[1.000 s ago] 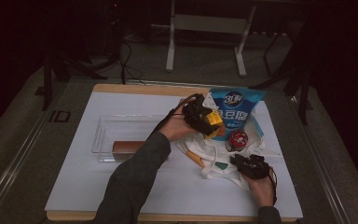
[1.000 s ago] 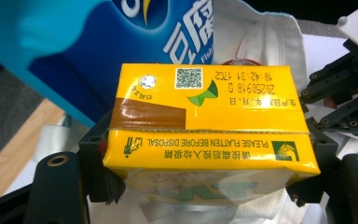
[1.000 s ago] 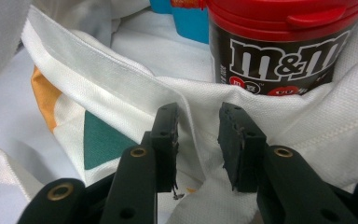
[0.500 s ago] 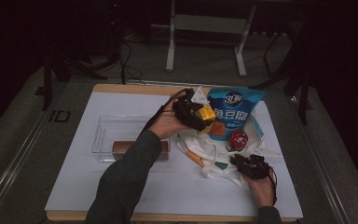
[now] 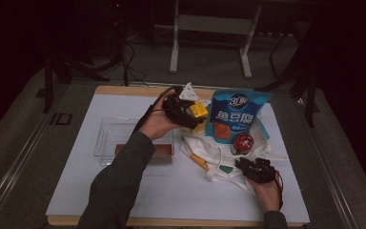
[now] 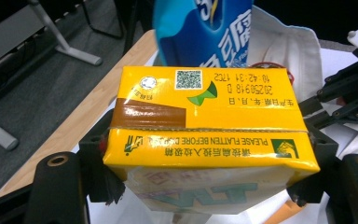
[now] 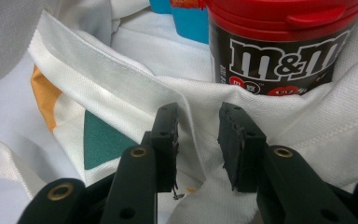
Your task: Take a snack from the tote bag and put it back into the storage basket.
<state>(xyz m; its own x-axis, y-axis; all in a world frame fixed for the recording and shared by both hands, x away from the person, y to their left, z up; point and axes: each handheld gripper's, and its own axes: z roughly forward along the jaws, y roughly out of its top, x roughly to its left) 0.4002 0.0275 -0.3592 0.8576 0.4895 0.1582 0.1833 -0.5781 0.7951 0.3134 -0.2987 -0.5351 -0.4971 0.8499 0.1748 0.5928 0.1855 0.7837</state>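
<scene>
My left gripper (image 5: 190, 114) is raised above the table's far middle, shut on a yellow drink carton (image 5: 199, 110). In the left gripper view the carton (image 6: 205, 126) sits crosswise between the jaws of that gripper (image 6: 205, 168). A white cloth bag (image 5: 214, 152) lies crumpled at centre right, and on it are a blue snack bag (image 5: 238, 114) and a red-lidded M&M's can (image 5: 243, 142). My right gripper (image 5: 248, 168) rests at the bag's near edge. Its jaws (image 7: 198, 135) pinch a fold of the bag's fabric (image 7: 135, 88) just below the can (image 7: 279, 51).
A clear plastic tray (image 5: 109, 136) lies left of centre with a brown bar (image 5: 159, 150) at its near side. The white mat (image 5: 124, 191) covers a wooden table. A stand's metal legs (image 5: 209, 28) rise beyond the far edge.
My left gripper has carried the yellow carton a little to the left, away from the blue snack bag and towards the tray. The right gripper has stayed in place on the bag.
</scene>
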